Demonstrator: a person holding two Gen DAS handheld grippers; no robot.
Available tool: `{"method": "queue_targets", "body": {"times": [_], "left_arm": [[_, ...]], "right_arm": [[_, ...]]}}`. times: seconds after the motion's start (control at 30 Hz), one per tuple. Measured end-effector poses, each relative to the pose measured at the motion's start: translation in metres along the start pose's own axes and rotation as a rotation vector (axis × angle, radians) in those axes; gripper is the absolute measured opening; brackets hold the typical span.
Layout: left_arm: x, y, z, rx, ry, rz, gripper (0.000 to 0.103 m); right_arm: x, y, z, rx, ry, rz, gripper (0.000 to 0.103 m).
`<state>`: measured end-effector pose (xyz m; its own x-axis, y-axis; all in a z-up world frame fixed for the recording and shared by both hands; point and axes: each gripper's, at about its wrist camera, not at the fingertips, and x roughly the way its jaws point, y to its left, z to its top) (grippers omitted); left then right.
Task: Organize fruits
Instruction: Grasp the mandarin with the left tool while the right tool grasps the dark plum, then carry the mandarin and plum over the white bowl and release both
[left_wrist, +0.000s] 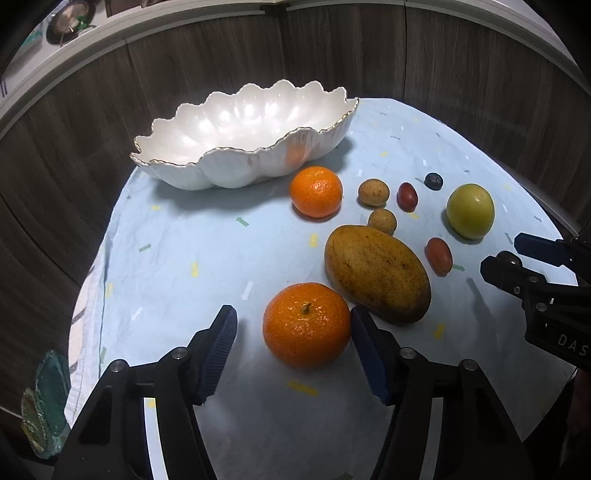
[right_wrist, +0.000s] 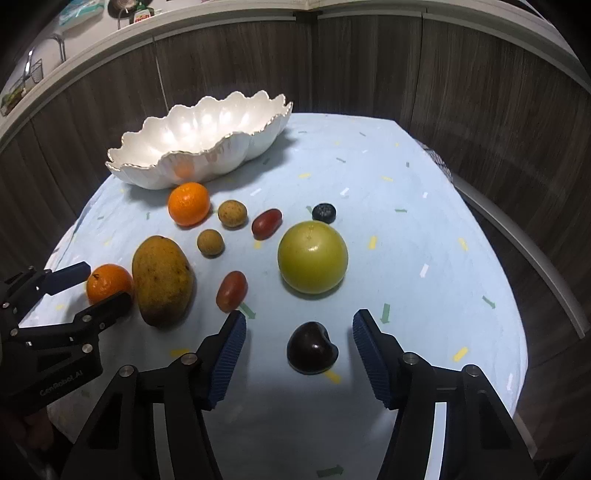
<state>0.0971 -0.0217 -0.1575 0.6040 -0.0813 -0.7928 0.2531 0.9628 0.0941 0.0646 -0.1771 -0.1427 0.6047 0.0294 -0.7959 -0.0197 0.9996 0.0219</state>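
Observation:
A white scalloped bowl (left_wrist: 243, 125) stands empty at the back of the table. My left gripper (left_wrist: 293, 325) is open, its pads on either side of a near orange (left_wrist: 306, 325), not closed on it. A mango (left_wrist: 376, 273) lies just right of it. A second orange (left_wrist: 316, 191) sits by the bowl. My right gripper (right_wrist: 298, 330) is open around a dark cherry (right_wrist: 312, 347) on the cloth. A green-yellow round fruit (right_wrist: 312, 256) lies beyond it. The bowl also shows in the right wrist view (right_wrist: 199, 136).
Two small brown fruits (left_wrist: 373, 192) (left_wrist: 382, 220), two red oblong fruits (left_wrist: 407, 196) (left_wrist: 439, 255) and a blueberry (left_wrist: 433, 181) lie scattered on the light blue cloth (left_wrist: 184, 258). A dark wood wall curves behind the table. The table edge drops off left and right.

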Motion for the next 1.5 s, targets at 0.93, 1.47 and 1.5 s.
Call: {"method": "queue_targets", "body": {"times": [0.93, 1.47, 1.5], "left_arm": [[-0.004, 0.001, -0.001, -0.016, 0.0, -0.013, 0.045], [-0.041, 0.02, 0.018, -0.069, -0.074, 0.001, 0.045], [-0.043, 0.021, 0.019, -0.071, -0.079, 0.002, 0.045]], "right_arm": [[-0.005, -0.001, -0.001, 0.003, 0.008, 0.002, 0.029], [-0.027, 0.014, 0.022, -0.028, -0.034, 0.035, 0.029], [-0.028, 0.014, 0.024, -0.029, -0.038, 0.037, 0.029]]}}
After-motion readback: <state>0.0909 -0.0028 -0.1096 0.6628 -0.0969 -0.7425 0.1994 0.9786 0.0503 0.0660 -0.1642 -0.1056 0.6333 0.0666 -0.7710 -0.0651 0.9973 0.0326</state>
